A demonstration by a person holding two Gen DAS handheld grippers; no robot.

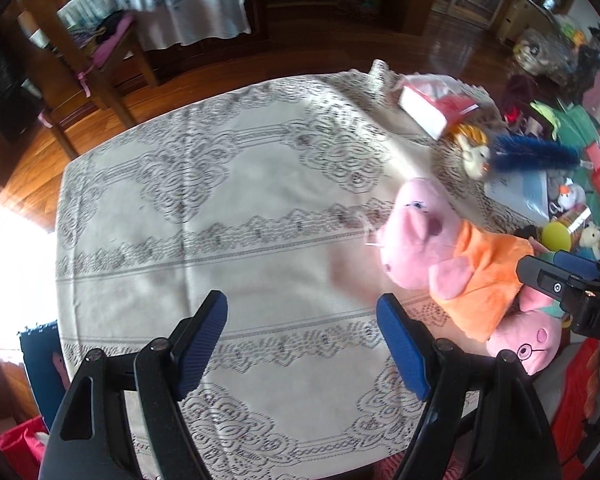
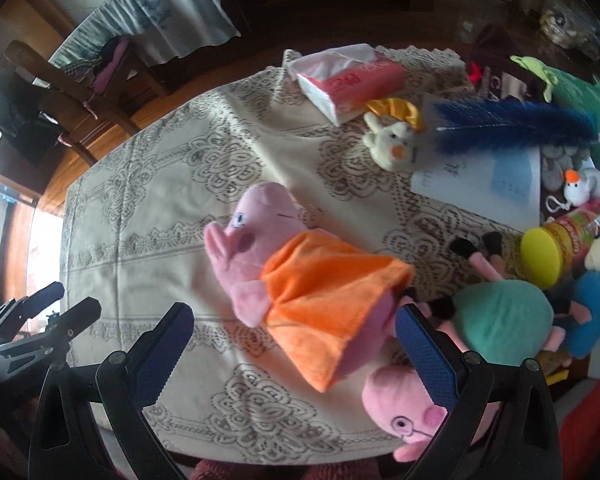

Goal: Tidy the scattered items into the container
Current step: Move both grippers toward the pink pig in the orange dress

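Observation:
A pink pig plush in an orange dress (image 2: 320, 292) lies on the patterned tablecloth (image 2: 160, 184). My right gripper (image 2: 294, 354) hangs above it, open, with the dress showing between its blue pads and no contact. Just right of it lies a second pig plush with glasses and a teal body (image 2: 500, 320). My left gripper (image 1: 302, 344) is open over bare cloth, left of the orange-dress pig (image 1: 440, 256). The right gripper (image 1: 548, 270) shows at that view's right edge. I cannot make out a container.
At the table's far right lie a tissue box (image 2: 348, 80), a white bird plush (image 2: 396, 140), a blue fluffy brush (image 2: 516, 126), a paper sheet (image 2: 492, 184), a yellow-lidded can (image 2: 556, 240) and a small bear in blue (image 2: 596, 280). A wooden chair (image 1: 80, 60) stands beyond the table.

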